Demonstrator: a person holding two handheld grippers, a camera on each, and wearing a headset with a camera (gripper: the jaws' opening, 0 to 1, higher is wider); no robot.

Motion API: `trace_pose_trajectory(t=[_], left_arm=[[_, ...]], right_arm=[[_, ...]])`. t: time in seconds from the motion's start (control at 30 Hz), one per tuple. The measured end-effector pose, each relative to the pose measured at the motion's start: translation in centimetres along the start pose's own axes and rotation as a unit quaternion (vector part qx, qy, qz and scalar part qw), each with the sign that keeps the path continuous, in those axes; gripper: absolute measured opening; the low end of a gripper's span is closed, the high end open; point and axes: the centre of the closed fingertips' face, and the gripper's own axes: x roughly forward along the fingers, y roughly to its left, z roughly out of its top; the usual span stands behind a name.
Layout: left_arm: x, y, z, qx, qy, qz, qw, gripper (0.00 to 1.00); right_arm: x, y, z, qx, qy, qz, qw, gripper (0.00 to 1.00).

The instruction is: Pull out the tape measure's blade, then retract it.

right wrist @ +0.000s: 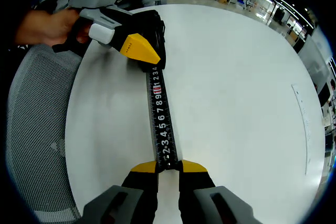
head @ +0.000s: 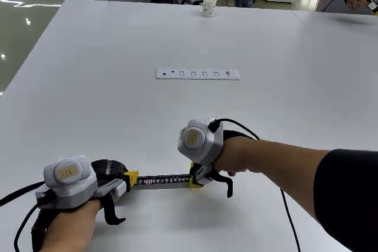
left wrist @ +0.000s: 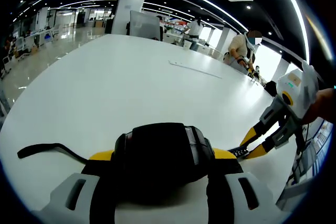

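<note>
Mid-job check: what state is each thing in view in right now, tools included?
Left tool: shut on the case.
Right tool: shut on the blade end.
Case: gripped by the left tool.
Blade: partly pulled out, straight between the tools.
Power strip: lying flat, nothing plugged in.
Cup: upright.

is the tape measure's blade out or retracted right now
Out: a numbered stretch of blade runs from the case in the left gripper to the right gripper.

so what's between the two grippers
The blade, running from the case held by the left gripper to the right gripper; clearest in the right gripper view.
</note>
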Motion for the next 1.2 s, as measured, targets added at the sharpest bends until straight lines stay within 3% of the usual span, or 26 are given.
trace_pose_trajectory(t=[0.9, 1.2], left_arm=[[0.0, 0.0, 0.0, 0.000, 0.002, 0.000, 1.0000, 0.65], [-0.1, 0.0, 0.0, -0.001, 0.003, 0.000, 1.0000, 0.65]], right_arm=[[0.3, 0.2, 1.0, -0.006, -0.006, 0.000, 1.0000, 0.11], [0.4, 0.3, 1.4, -0.001, -0.019, -0.002, 0.9998, 0.11]])
